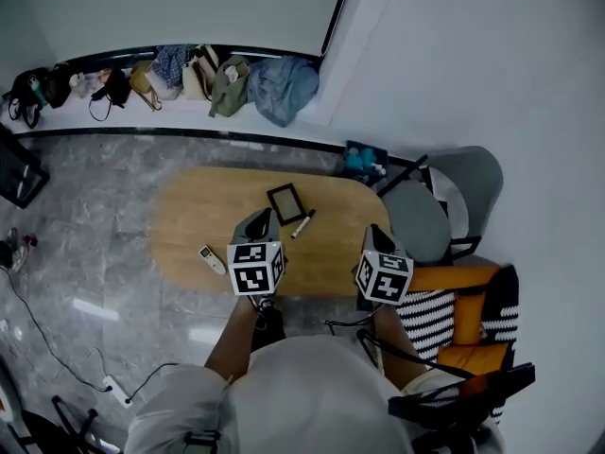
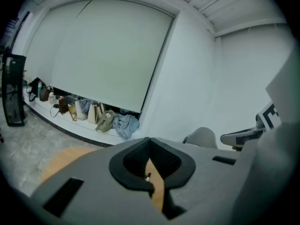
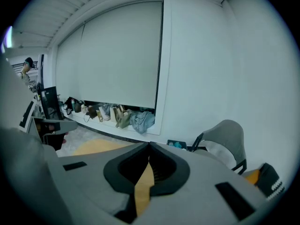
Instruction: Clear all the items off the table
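Left gripper and right gripper both closed, empty. Marker just ahead of left: likely light, rigid, rolls; grip mid-barrel.

Marble floor, white wall, grey chair

Items on the oval wooden table, all lying flat and apart from each other:
- Black-framed rectangular board: dark face, slightly skewed, near the table's middle.
- Marker pen: dark body with a pale end, set diagonally just right of the board.
- Small white remote-like device: elongated, angled, near the near-left edge.
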Motion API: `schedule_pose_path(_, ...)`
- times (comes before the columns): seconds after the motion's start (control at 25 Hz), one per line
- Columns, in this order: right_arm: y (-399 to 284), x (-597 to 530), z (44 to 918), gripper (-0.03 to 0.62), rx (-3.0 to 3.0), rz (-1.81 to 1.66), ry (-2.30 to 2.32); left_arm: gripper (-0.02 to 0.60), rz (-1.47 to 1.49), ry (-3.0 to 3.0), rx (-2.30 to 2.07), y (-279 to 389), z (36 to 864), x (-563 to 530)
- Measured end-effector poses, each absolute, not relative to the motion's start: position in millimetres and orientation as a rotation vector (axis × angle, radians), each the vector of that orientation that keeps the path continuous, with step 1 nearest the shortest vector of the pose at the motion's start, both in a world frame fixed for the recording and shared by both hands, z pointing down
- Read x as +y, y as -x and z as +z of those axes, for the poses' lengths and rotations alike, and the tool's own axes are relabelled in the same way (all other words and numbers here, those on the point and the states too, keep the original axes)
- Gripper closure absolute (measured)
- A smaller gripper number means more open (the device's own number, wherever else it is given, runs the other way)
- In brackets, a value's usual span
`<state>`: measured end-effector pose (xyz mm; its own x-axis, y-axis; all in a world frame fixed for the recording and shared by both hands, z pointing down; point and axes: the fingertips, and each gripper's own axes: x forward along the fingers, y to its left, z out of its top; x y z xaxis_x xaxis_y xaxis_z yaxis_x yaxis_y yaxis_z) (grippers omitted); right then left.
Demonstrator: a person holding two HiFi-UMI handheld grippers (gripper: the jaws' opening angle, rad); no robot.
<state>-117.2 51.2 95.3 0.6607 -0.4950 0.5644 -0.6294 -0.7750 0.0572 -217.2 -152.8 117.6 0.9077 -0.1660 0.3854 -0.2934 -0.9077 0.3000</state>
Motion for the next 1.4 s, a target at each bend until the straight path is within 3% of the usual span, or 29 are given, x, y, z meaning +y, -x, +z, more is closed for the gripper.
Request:
schedule_pose_path(0.68,17,6,158,0.569,-0.837,0.968,-2.613,0.574,0.722,-2.644,-0.333,131,185,-204)
schedule_pose_path(1.4,-38,-4,281,0.57,-1.037,1.112,-2.466,0.574,0.914,-2.514,-0.507,124,299,-174)
